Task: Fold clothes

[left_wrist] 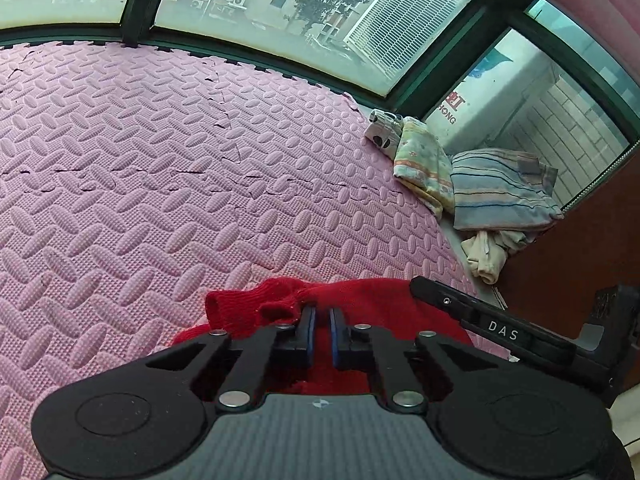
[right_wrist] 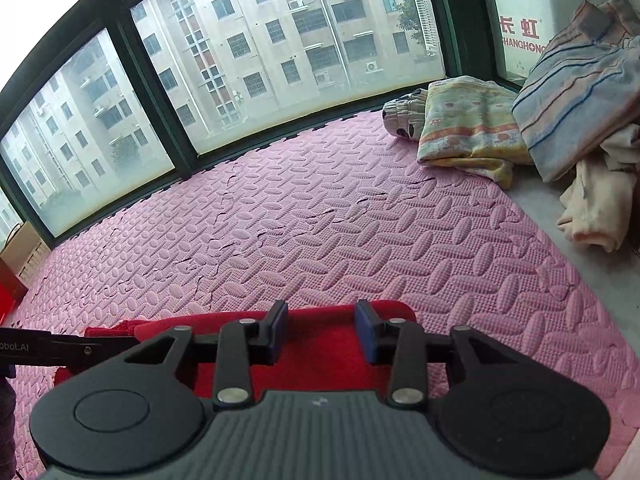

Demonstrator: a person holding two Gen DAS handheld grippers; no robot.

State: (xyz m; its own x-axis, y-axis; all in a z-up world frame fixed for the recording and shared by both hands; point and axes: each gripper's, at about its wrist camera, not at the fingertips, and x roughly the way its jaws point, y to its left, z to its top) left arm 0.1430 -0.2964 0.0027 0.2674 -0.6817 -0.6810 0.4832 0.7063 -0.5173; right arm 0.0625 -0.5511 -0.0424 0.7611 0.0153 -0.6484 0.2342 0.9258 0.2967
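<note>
Jaws of the left gripper (left_wrist: 322,314) clench a red knit garment (left_wrist: 360,300) on the pink foam mat (left_wrist: 160,160) (right gripper (right_wrist: 322,316) spread above it, grasping nothing).

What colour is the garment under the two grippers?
Red garment, a knit; its colour shows best in the left wrist view.

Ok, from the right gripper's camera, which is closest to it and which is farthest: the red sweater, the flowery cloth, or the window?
1. Red sweater, right under the right gripper.
2. Flowery cloth, far right on the pink mat.
3. Window, behind the mat's far edge.
</note>
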